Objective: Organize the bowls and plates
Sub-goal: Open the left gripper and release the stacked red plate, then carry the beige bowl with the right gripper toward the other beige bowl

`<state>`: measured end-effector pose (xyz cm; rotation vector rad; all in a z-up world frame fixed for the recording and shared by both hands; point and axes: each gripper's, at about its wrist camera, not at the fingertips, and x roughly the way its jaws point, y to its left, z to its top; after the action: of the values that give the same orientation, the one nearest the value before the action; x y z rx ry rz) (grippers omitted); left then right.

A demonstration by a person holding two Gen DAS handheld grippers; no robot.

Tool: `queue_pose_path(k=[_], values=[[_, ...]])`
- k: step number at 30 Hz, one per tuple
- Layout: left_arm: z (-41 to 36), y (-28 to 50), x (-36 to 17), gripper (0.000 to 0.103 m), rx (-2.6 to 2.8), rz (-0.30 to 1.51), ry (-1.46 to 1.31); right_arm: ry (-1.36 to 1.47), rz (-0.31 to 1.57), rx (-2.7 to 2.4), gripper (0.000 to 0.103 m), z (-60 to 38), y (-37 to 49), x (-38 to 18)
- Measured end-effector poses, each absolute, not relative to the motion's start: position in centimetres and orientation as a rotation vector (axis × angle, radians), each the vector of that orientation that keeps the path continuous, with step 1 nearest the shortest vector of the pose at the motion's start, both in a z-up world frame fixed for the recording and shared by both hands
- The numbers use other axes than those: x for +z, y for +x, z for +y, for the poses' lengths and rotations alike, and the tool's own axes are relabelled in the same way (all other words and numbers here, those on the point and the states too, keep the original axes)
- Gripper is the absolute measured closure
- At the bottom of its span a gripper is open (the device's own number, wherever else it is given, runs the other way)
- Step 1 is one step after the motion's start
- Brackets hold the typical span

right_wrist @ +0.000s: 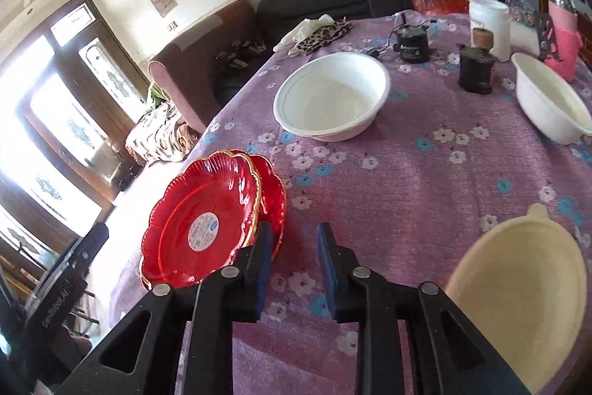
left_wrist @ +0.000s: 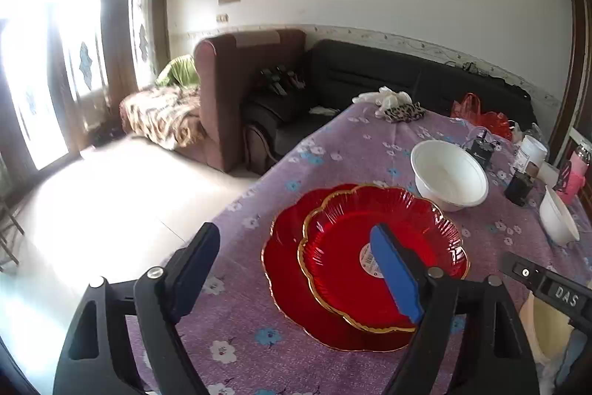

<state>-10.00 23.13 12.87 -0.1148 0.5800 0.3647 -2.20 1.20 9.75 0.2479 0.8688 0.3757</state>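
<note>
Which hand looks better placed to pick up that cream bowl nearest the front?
Probably the right. The cream bowl sits just beside the right gripper, which is open and empty; the left gripper hangs over the red plates.

I see two stacked plates (right_wrist: pixel 207 221) at the desk's (right_wrist: pixel 407 180) left edge, one bowl (right_wrist: pixel 333 99) behind them, another bowl (right_wrist: pixel 547 102) far right, a third bowl (right_wrist: pixel 525 298) nearest right.
</note>
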Motion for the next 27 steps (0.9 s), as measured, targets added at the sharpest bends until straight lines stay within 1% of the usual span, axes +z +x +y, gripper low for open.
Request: queue_pose_path(k=[4, 5, 10, 19, 24, 27], values=[[21.8, -11.6, 14.4, 0.012, 0.438, 0.511, -0.039, 0.168, 0.813, 0.362, 0.062, 1.1, -4.2, 10.8], [21.4, -12.0, 14.8, 0.008, 0.450, 0.492, -0.020, 0.153, 0.803, 0.366, 0.061, 1.1, -4.7, 11.0], [19.4, -13.4, 16.2, 0.007, 0.447, 0.450, 0.051, 0.106, 0.768, 0.405, 0.050, 1.7, -6.9, 11.8], [17.4, -13.2, 17.5, 0.007, 0.397, 0.453, 0.078, 0.122, 0.742, 0.436, 0.049, -0.2, -8.0, 13.2], [16.0, -11.4, 17.8, 0.006, 0.342, 0.473, 0.083, 0.148, 0.728, 0.393, 0.045, -3.1, -7.2, 14.1], [15.6, -9.9, 17.6, 0.006, 0.301, 0.498, 0.085, 0.154, 0.731, 0.354, 0.044, -5.1, -6.4, 14.4]])
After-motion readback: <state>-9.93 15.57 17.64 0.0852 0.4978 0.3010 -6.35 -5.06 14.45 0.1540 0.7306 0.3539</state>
